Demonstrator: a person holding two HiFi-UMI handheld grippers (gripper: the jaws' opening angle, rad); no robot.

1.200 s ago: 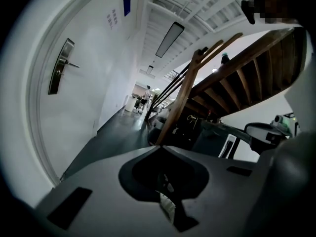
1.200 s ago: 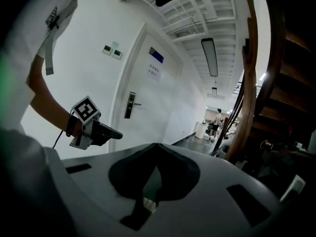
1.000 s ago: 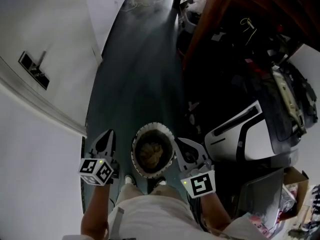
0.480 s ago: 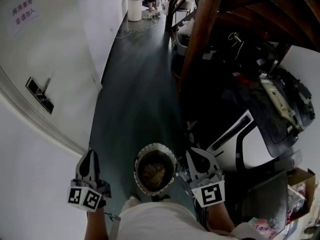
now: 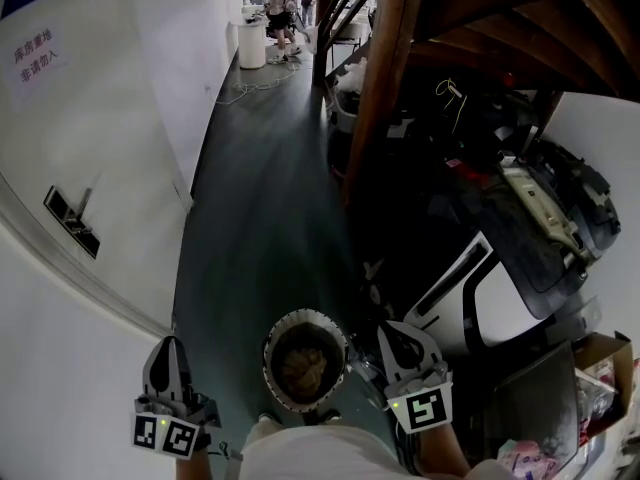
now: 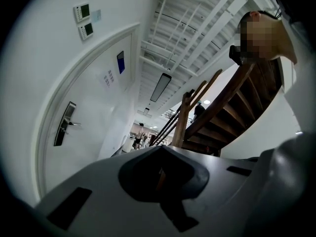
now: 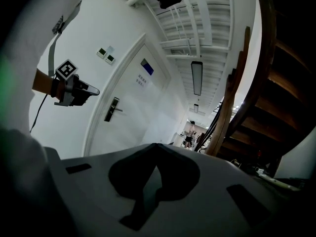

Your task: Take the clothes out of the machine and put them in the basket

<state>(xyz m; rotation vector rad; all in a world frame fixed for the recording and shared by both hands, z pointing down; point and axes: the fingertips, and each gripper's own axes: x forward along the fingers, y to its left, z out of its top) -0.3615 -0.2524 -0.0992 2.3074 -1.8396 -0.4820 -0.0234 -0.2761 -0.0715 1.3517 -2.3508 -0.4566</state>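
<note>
A long corridor with a dark green floor is running away from us. A white wall with a door is on the left, and a wooden staircase is crowding in on the right. Below the stairs a white, dark-trimmed appliance is sitting among clutter. It may be the machine, though I cannot tell, and no drum opening is showing.

At the person's feet the round basket is standing on the floor, with a heap of tan clothes lying inside it. The left claw and the right claw are hanging either side of the basket, apart from it. Each is clenched on nothing and pointing down the corridor.

I'd judge a load is in and another reach is coming. Doing it well means turning squarely to the machine and spreading the jaws before they go in. It also means biting deep into a fold so nothing is trailing on the floor.
</note>
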